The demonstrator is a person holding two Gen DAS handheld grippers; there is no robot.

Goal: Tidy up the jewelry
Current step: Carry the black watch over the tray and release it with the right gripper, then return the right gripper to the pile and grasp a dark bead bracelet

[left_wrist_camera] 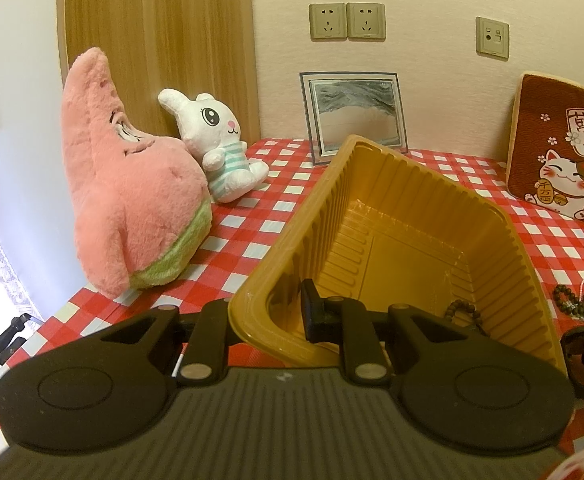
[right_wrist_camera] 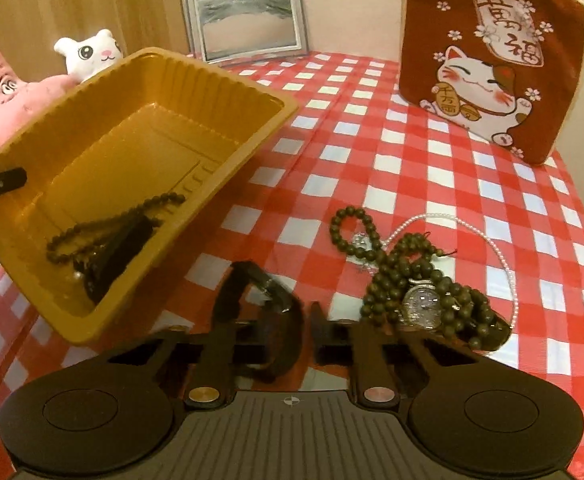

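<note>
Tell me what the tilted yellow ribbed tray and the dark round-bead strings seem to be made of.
Yellow ribbed tray: likely thin moulded plastic, glossy; ribbed walls, sheen. Dark bead strings: possibly wood, dull brown-green, matte, round; uncertain.

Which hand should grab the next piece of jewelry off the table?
Right. The right hand-held gripper sits just beside the bead-and-watch pile on the tablecloth, while the left hand-held gripper is shut on the yellow tray wall, holding it tilted.
</note>
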